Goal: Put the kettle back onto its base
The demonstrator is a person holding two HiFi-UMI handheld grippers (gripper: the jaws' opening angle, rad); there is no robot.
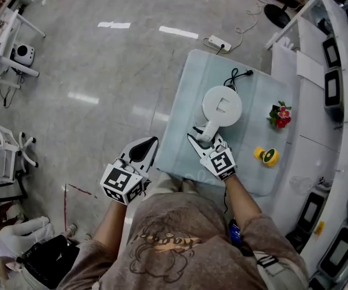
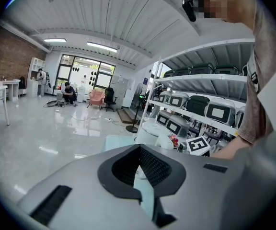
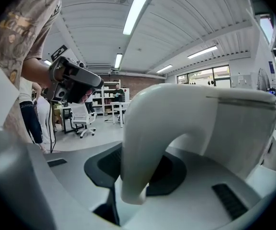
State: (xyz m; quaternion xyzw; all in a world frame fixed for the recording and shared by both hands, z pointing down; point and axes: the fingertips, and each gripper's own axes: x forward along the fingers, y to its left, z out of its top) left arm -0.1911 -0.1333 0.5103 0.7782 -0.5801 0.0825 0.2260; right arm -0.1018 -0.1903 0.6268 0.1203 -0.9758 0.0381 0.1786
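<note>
The white kettle (image 1: 222,105) stands on the pale table (image 1: 180,144), seen from above with its round lid up. Its handle (image 1: 206,132) points toward me, and my right gripper (image 1: 202,136) is shut on it. In the right gripper view the curved white handle (image 3: 143,143) fills the space between the dark pads, with the kettle body (image 3: 243,123) just behind. The base is hidden; a black cord (image 1: 237,76) runs out from the kettle's far side. My left gripper (image 1: 145,150) hangs off the table's left edge, shut and holding nothing. From the left gripper view the kettle (image 2: 150,132) is ahead to the right.
A small red flower bunch (image 1: 280,115) and a yellow round object (image 1: 267,156) lie on the table right of the kettle. White shelving (image 1: 343,101) with several dark boxes runs along the right side. A power strip (image 1: 217,42) lies on the floor beyond the table.
</note>
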